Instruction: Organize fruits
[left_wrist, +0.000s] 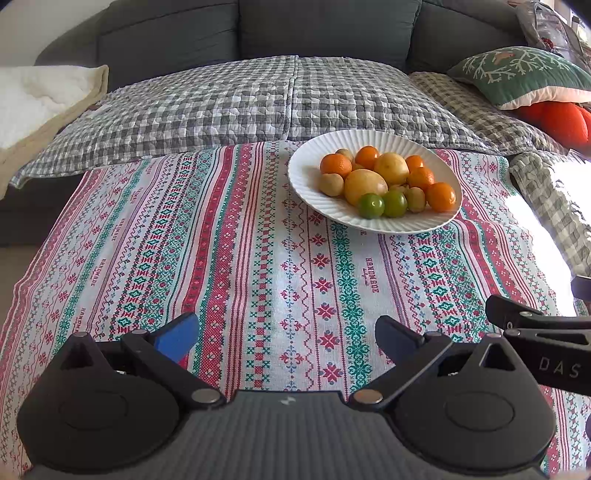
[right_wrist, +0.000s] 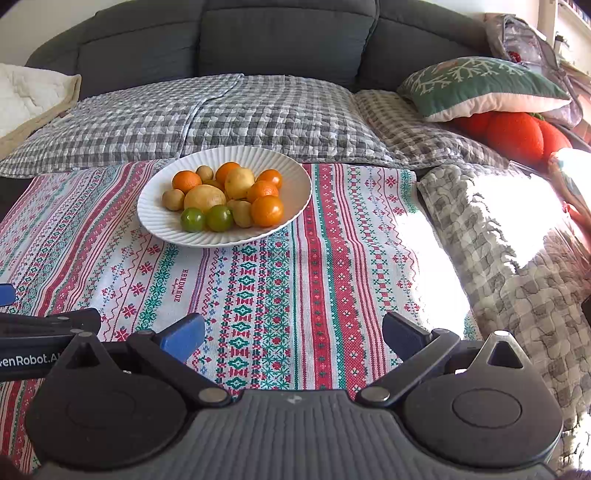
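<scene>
Black with blue pads, the left gripper hovers with fingers wide apart and holds nothing. Ahead, the white plate carries all fruits on the patterned cloth. The right gripper is spread too, empty.

Left gripper spread wide, empty, above patterned tablecloth; white plate of mixed fruits beyond; right gripper just beside.
</scene>
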